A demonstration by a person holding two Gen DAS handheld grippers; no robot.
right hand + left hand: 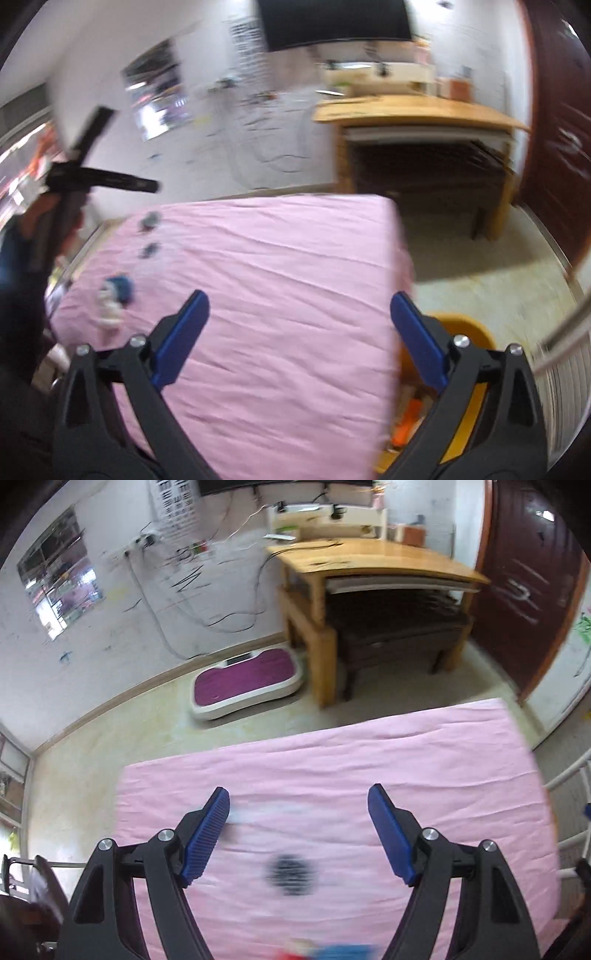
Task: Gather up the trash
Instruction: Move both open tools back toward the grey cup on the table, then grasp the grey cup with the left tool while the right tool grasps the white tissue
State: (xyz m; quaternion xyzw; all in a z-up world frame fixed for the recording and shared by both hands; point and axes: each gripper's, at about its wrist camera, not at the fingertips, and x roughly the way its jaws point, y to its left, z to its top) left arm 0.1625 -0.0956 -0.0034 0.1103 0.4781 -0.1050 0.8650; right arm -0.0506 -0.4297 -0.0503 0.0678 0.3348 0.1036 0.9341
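Observation:
A pink cloth covers the table (406,760). In the left wrist view my left gripper (299,797) hangs open above it with nothing between its blue pads. Under it lie a blurred dark round scrap (291,875), a whitish scrap (251,814) by the left finger and a red-and-blue piece (332,952) at the bottom edge. In the right wrist view my right gripper (300,299) stands open and empty over the table's right part (295,369). A blue-and-white crumpled scrap (118,291) and two small dark scraps (149,219) lie far left. A yellow bin (461,325) sits beside the table's right edge.
A wooden desk (369,559) stands against the far wall, with a dark bench (399,635) under it. A white platform with a purple top (247,681) lies on the floor. A dark door (528,583) is at the right, and a white railing (565,332) nearby.

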